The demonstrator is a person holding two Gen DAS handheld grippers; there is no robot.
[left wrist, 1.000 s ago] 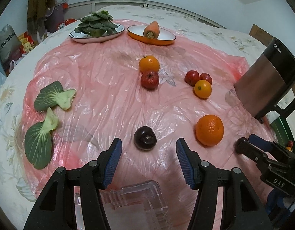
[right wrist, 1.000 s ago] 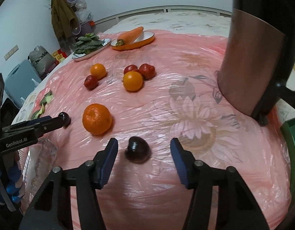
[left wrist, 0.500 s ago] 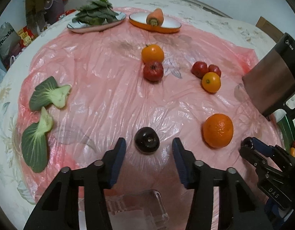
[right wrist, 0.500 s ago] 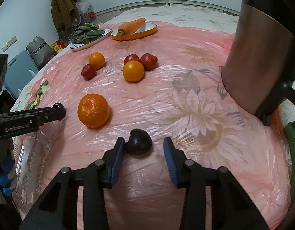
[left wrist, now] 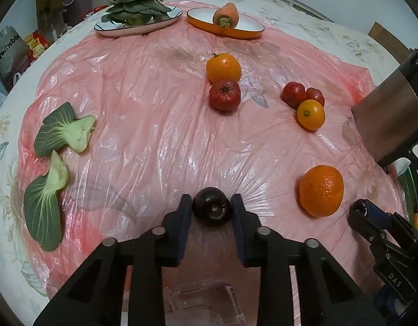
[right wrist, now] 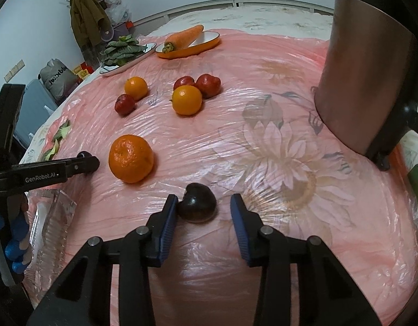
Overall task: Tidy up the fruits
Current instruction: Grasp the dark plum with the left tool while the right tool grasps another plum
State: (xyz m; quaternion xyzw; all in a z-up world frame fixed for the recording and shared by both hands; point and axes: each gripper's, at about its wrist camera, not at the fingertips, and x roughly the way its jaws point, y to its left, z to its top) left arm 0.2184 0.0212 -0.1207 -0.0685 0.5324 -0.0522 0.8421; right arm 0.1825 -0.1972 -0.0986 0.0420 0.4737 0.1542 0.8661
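Two dark plums lie on the pink plastic sheet. My left gripper (left wrist: 211, 207) is shut on one dark plum (left wrist: 212, 213), both blue pads pressing its sides. In the right wrist view the other dark plum (right wrist: 197, 207) sits between the closing jaws of my right gripper (right wrist: 203, 210). The left pad touches this plum and the right pad stands apart from it. A large orange (left wrist: 321, 190) lies between the two grippers. Farther back are a small orange (left wrist: 223, 67) with a red apple (left wrist: 224, 95), and two red fruits (left wrist: 294, 93) beside another small orange (left wrist: 310, 114).
A clear plastic box (left wrist: 209, 307) lies at the near edge under the left gripper. A metal kettle (right wrist: 363, 81) stands at the right. At the back are a plate of greens (left wrist: 138, 25) and an orange dish (left wrist: 249, 31) holding a carrot. Two bok choy leaves (left wrist: 65, 135) lie at the left.
The left gripper came forward and down over its plum and its jaws closed onto it. The right gripper's jaws narrowed around the other plum, its hand staying in place.
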